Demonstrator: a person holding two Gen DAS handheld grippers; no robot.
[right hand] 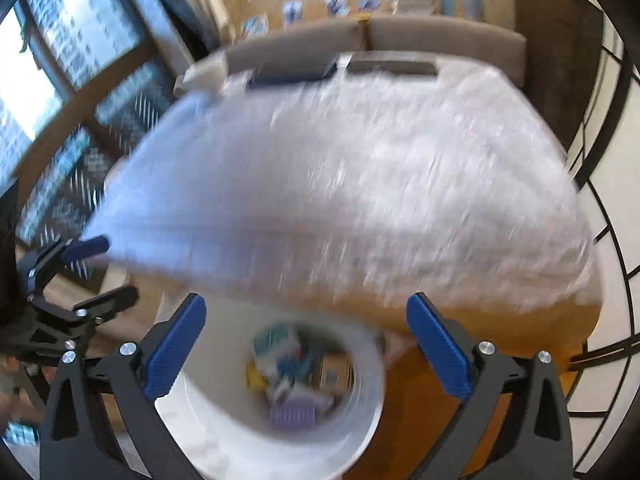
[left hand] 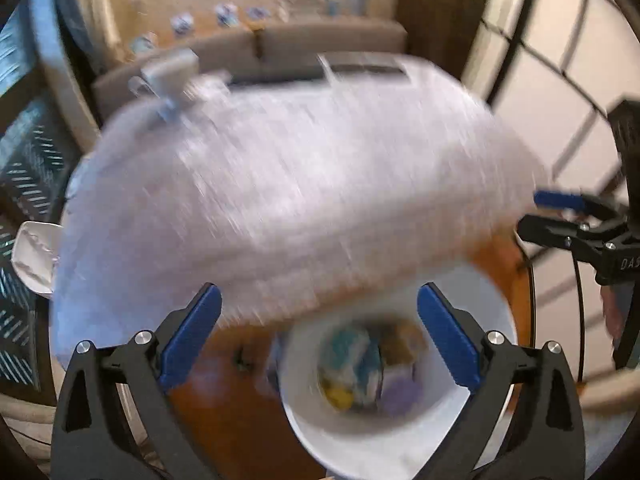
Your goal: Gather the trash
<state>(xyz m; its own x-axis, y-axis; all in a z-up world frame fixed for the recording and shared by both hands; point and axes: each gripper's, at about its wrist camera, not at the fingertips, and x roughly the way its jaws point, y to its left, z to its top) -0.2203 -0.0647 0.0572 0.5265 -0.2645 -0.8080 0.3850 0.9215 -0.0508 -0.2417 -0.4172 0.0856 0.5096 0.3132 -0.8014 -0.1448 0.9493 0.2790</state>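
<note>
Left wrist view. Left tongs [left hand: 319, 336]: released, blue pads spread wide, nothing between them. Below and between the pads: white bin [left hand: 404, 452], round, lined in white, standing on an orange-brown wooden floor [left hand: 224, 412]. Inside the bin: trash [left hand: 368, 372], a blurred heap of teal, yellow, brown and purple pieces; single items cannot be told apart. Beyond the bin: counter [left hand: 288, 184], covered in a white, glossy sheet, heavily blurred. On its far edge: a dark flat tray or panel [left hand: 366, 66]. At its left edge: a white crumpled item [left hand: 34, 256], kind unclear. Behind: grey sofa [left hand: 332, 40]. At the right border: right tongs [left hand: 560, 212], seen from the side, pads apart, empty.

Right wrist view. Right tongs [right hand: 306, 346]: released, pads spread wide, nothing gripped. Between them and slightly left: the white bin [right hand: 360, 420], its rim tilted toward the camera, trash [right hand: 296, 376] lying in its bottom. Floor [right hand: 420, 420] to the right of it. Counter [right hand: 360, 184] above, white-covered, blurred. Sofa [right hand: 444, 38] behind; window [right hand: 76, 40] at upper left. At the left border: left tongs [right hand: 96, 268], pads apart, holding nothing.
</note>
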